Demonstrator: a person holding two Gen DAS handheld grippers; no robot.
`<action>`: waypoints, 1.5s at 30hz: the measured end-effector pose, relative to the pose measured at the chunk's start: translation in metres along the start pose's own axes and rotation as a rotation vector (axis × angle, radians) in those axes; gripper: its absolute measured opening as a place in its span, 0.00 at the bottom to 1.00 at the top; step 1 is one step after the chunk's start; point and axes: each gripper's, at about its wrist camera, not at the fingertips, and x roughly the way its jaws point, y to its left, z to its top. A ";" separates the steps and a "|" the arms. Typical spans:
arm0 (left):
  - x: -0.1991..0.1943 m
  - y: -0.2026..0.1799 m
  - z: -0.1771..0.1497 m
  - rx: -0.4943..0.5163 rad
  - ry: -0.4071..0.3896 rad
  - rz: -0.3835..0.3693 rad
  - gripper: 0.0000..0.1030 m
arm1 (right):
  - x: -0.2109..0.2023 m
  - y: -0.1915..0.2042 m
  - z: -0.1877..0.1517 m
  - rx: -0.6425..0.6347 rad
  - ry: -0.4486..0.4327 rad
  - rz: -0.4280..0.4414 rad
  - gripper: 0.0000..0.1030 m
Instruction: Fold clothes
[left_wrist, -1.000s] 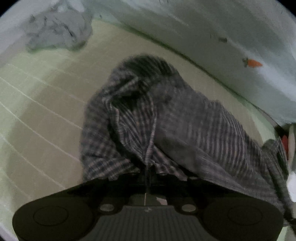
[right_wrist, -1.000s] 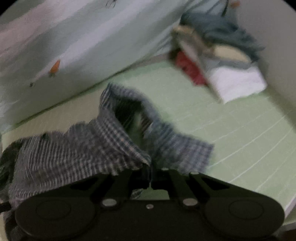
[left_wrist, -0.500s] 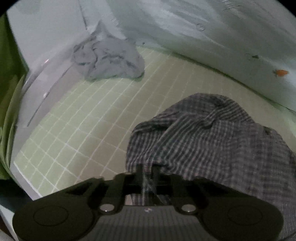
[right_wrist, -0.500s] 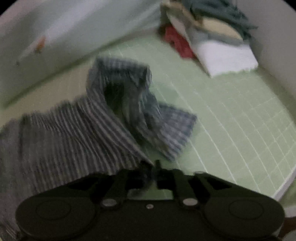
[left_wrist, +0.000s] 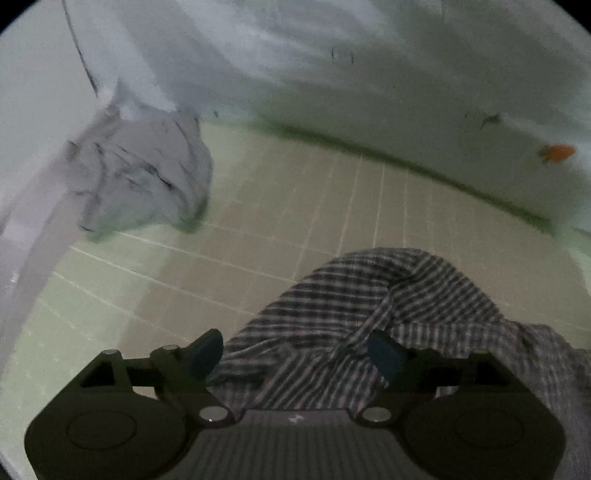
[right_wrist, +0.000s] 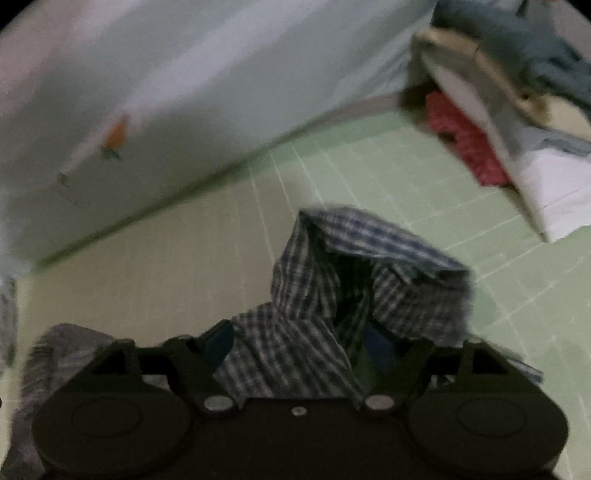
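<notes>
A dark checked shirt (left_wrist: 369, 314) lies rumpled on the green grid mat (left_wrist: 295, 206). My left gripper (left_wrist: 295, 354) is open, its fingers spread, with the shirt's cloth lying between them. In the right wrist view the same shirt (right_wrist: 351, 280) bunches up with a raised fold. My right gripper (right_wrist: 299, 347) is open too, cloth between its spread fingers. The fingertips are partly hidden by cloth.
A crumpled grey garment (left_wrist: 140, 173) lies at the mat's far left corner. A stack of folded clothes (right_wrist: 517, 110), red, white, beige and blue, stands at the far right. A pale sheet with an orange carrot print (left_wrist: 557, 152) hangs along the mat's far edge.
Both grippers were shut on the shirt and have opened, letting the cloth go. The shirt has dropped lower onto the mat.
</notes>
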 end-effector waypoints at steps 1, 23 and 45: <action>0.013 -0.001 0.005 -0.007 0.023 -0.003 0.84 | 0.011 -0.001 0.003 0.001 0.026 -0.014 0.76; -0.002 -0.011 0.057 -0.110 -0.135 -0.129 0.03 | -0.044 -0.024 0.048 0.168 -0.178 0.133 0.07; -0.069 0.005 -0.044 -0.131 -0.110 -0.028 0.56 | -0.103 -0.058 -0.024 -0.022 -0.097 0.028 0.57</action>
